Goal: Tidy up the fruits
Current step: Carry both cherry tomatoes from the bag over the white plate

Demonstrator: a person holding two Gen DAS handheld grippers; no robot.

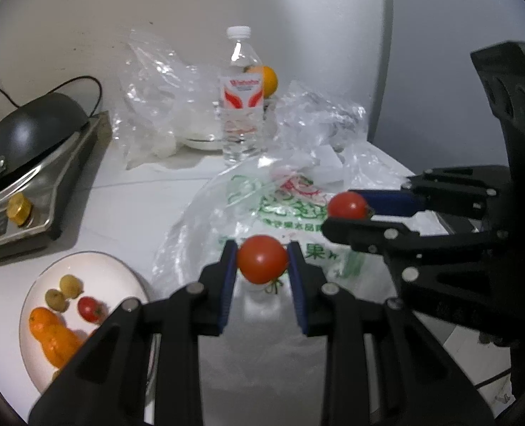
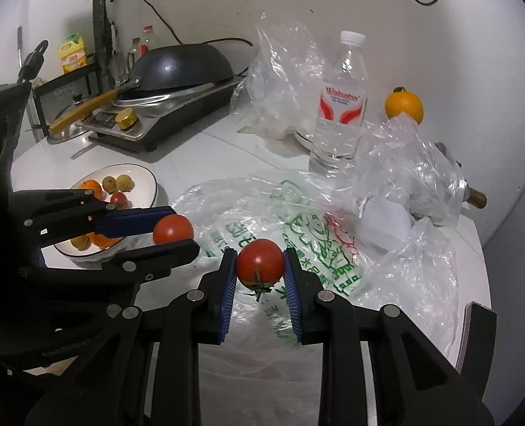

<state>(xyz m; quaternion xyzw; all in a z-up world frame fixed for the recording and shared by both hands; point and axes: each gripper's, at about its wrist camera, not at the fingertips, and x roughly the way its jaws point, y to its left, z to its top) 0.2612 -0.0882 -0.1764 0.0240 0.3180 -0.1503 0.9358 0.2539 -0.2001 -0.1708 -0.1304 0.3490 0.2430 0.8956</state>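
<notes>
Tomatoes fill both hands: left gripper [image 1: 262,259] clamps one tomato [image 1: 261,258], right gripper [image 2: 260,266] another [image 2: 260,261], above the printed bag [image 1: 280,206]. Plate [image 1: 85,266] at eight o'clock holds several fruits; an orange [image 2: 404,106] waits at one o'clock.

Red tomatoes [image 1: 261,259] between blue-padded black fingers [image 1: 227,277]; green-printed clear bag [image 2: 298,234]; black-rimmed white plate [image 2: 145,174].

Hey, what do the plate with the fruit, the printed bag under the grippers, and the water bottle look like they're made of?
The plate looks like glazed white ceramic with a thin dark rim line; its surface has a soft sheen. The printed bag seems thin translucent plastic film, crinkled and glinting, with green lettering. The water bottle appears to be clear plastic, see-through, with a white screw cap and a red-and-white paper or film label.
</notes>
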